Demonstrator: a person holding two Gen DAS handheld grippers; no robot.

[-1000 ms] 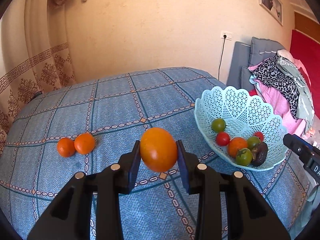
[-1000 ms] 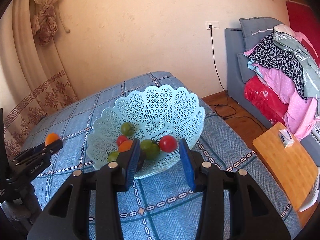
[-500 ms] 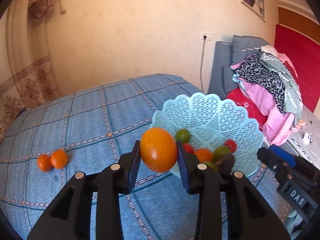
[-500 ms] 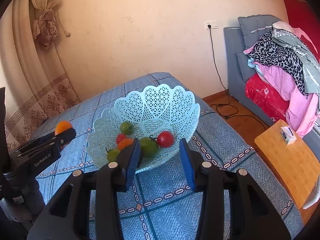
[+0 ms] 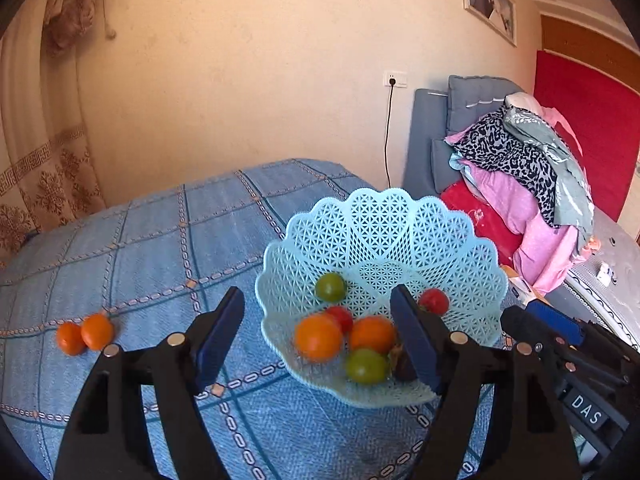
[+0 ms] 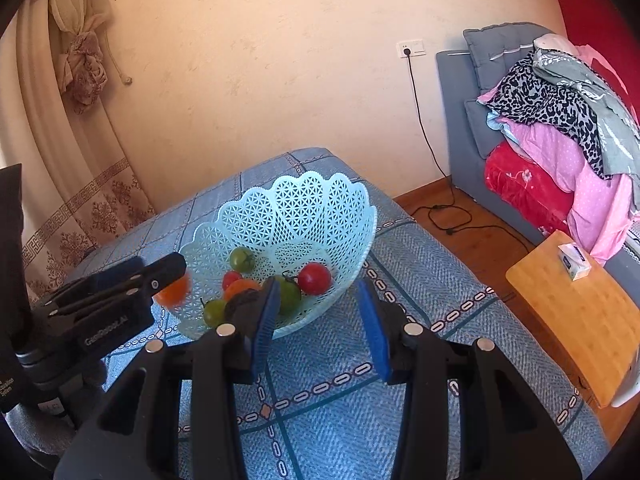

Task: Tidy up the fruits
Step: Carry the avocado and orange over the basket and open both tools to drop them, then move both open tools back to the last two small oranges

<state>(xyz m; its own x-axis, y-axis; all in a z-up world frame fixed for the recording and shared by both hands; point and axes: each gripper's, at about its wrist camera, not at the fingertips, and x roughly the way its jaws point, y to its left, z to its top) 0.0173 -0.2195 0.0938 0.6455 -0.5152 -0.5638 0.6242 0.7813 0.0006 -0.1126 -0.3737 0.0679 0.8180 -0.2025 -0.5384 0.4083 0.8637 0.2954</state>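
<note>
Black plastic arms of my left gripper (image 5: 316,344) are opening, blue pads spread wide with nothing clamped between them. A moment ago they pinched the big round orange fruit (image 5: 319,337); now it appears blurred at the near rim of the pale turquoise lattice-plastic basket (image 5: 384,216), dropping in beside a smooth orange tomato (image 5: 372,334) and glossy green ones. My right gripper (image 6: 318,326) hovers just before the basket, part open, grasping nothing. Left of the basket, two small oranges (image 5: 85,333) wait on the woven blue checked bedspread (image 5: 160,240), likely next.
</note>
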